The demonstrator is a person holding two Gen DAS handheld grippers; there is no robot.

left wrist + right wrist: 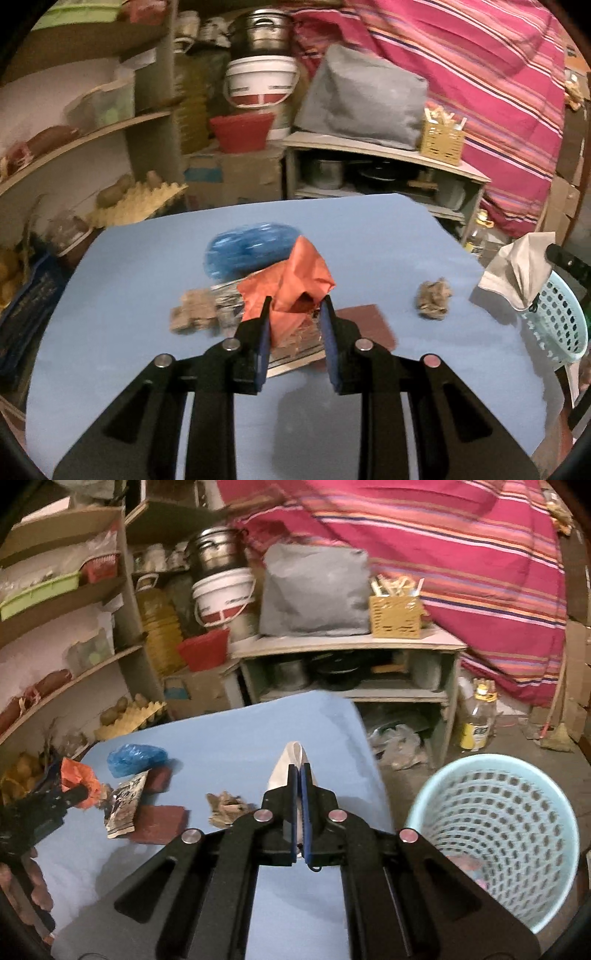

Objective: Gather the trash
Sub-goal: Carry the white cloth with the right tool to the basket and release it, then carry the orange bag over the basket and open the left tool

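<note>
Orange crumpled paper point(295, 280) clamped in left gripper point(295, 306); white folded paper point(291, 760) pinched tight by right gripper point(299, 771) beside pale-blue basket point(495, 834).

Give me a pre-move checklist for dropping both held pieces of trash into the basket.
1. Right gripper clamped on white paper: ok.
2. Left gripper pinching orange wrapper: ok.
3. Light blue basket upright, mouth unobstructed: ok.
4. White paper above basket mouth: not ok, over the blue table.
5. Orange wrapper free of the trash beneath it: cannot tell.
6. Room left inside the basket: ok.
</note>
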